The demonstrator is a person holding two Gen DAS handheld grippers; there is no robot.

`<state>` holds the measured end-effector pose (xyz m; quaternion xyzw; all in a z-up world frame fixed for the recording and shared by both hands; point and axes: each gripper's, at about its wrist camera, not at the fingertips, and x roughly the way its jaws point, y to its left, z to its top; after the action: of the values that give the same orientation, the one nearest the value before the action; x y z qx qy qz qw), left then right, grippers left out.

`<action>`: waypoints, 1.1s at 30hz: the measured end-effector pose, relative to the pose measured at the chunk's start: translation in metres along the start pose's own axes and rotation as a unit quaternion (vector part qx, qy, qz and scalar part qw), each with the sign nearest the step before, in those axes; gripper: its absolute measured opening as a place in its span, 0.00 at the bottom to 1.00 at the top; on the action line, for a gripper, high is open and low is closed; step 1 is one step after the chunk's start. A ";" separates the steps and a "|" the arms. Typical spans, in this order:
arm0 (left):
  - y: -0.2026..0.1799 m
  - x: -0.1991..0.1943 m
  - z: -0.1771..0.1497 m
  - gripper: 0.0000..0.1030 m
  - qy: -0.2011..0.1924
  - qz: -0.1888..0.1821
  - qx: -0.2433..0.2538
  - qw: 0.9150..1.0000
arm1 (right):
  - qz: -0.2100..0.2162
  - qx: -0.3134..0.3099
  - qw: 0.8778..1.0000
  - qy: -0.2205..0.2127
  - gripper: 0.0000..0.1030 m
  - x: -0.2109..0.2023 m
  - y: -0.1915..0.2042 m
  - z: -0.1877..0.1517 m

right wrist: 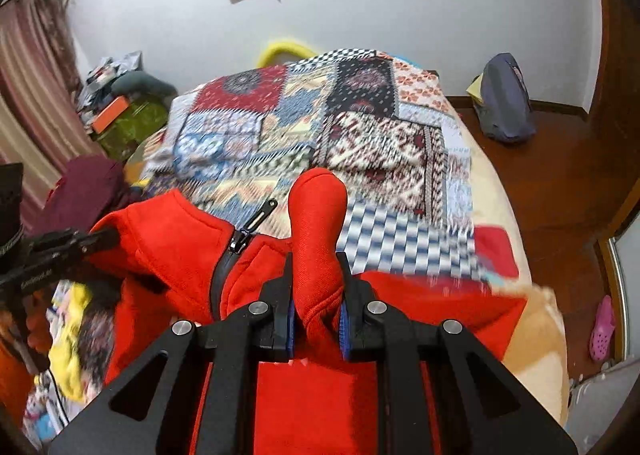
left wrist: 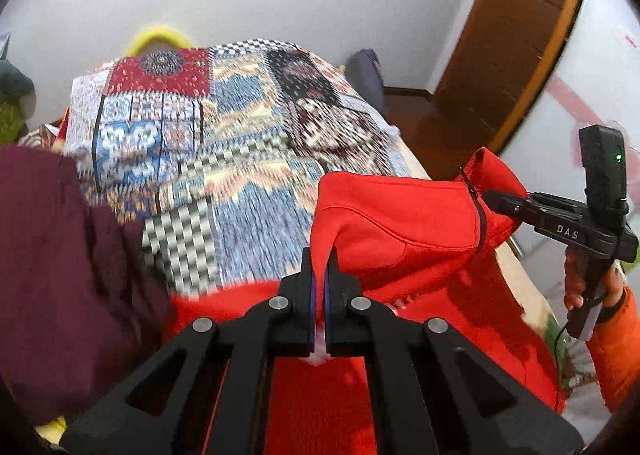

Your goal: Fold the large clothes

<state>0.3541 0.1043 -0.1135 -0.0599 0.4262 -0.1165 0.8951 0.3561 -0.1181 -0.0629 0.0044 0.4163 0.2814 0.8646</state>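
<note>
A red zip-up jacket (left wrist: 400, 215) with a black zipper hangs lifted over a bed with a patchwork quilt (left wrist: 224, 135). My left gripper (left wrist: 319, 259) is shut on a thin fold of its red fabric. My right gripper (right wrist: 316, 263) is shut on a thicker bunch of the jacket (right wrist: 316, 215), near the zipper (right wrist: 240, 239). The right gripper also shows in the left wrist view (left wrist: 496, 201), pinching the collar at the jacket's right end. The left gripper shows at the left edge of the right wrist view (right wrist: 108, 237), holding the other end.
A maroon garment (left wrist: 60, 255) lies on the bed's left side. A dark bag (right wrist: 504, 99) stands on the wooden floor by the wall. A pink shoe (right wrist: 602, 331) lies on the floor at right. Clutter and a curtain (right wrist: 36, 75) are at left.
</note>
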 end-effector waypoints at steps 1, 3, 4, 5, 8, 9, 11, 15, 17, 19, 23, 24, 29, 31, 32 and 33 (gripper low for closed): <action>-0.003 -0.006 -0.011 0.02 0.002 -0.001 0.005 1.000 | 0.000 -0.002 1.000 0.002 0.14 -0.002 0.002 -0.007; -0.009 -0.015 -0.031 0.02 0.006 -0.003 0.015 1.000 | 0.003 -0.008 1.000 0.006 0.14 -0.012 0.010 -0.027; -0.011 -0.019 -0.041 0.02 0.008 -0.009 0.016 1.000 | 0.003 -0.011 1.000 0.009 0.14 -0.016 0.014 -0.038; -0.013 -0.023 -0.054 0.02 0.011 -0.016 0.014 1.000 | 0.001 -0.014 1.000 0.013 0.14 -0.018 0.017 -0.048; -0.020 -0.028 -0.089 0.02 0.023 -0.018 0.019 0.999 | -0.007 -0.021 0.999 0.029 0.14 -0.019 0.023 -0.076; -0.023 -0.028 -0.097 0.02 0.026 -0.018 0.022 0.999 | -0.011 -0.021 0.999 0.035 0.14 -0.018 0.025 -0.085; -0.029 -0.027 -0.118 0.01 0.034 -0.016 0.030 0.999 | -0.015 -0.011 0.999 0.041 0.14 -0.018 0.024 -0.099; -0.033 -0.017 -0.150 0.02 0.058 -0.015 0.025 0.998 | -0.035 -0.002 0.998 0.052 0.15 -0.013 0.024 -0.127; -0.035 -0.010 -0.162 0.02 0.068 0.003 0.033 0.997 | -0.035 0.007 0.998 0.057 0.16 -0.011 0.022 -0.136; -0.035 -0.007 -0.172 0.02 0.074 0.010 0.039 0.996 | -0.034 0.016 0.998 0.058 0.21 -0.011 0.020 -0.144; -0.034 -0.012 -0.186 0.02 0.069 0.013 0.038 0.997 | -0.041 0.020 0.997 0.068 0.25 -0.020 0.017 -0.158; -0.034 -0.015 -0.188 0.02 0.067 0.015 0.039 0.997 | -0.043 0.018 0.996 0.072 0.29 -0.023 0.016 -0.161; -0.033 -0.034 -0.192 0.10 0.072 0.020 0.046 0.996 | -0.047 0.006 0.995 0.091 0.35 -0.040 0.012 -0.166; -0.030 -0.044 -0.190 0.11 0.067 0.025 0.040 0.997 | -0.046 0.001 0.995 0.088 0.35 -0.049 0.012 -0.164; -0.028 -0.048 -0.187 0.11 0.062 0.030 0.037 0.997 | -0.045 -0.002 0.996 0.082 0.35 -0.056 0.012 -0.163; -0.025 -0.054 -0.185 0.11 0.055 0.036 0.033 0.997 | -0.044 -0.006 0.996 0.074 0.35 -0.061 0.012 -0.161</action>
<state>0.1741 0.0926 -0.1843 -0.0079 0.4729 -0.1013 0.8753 0.2038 -0.1741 -0.1211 -0.0397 0.4773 0.2447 0.8430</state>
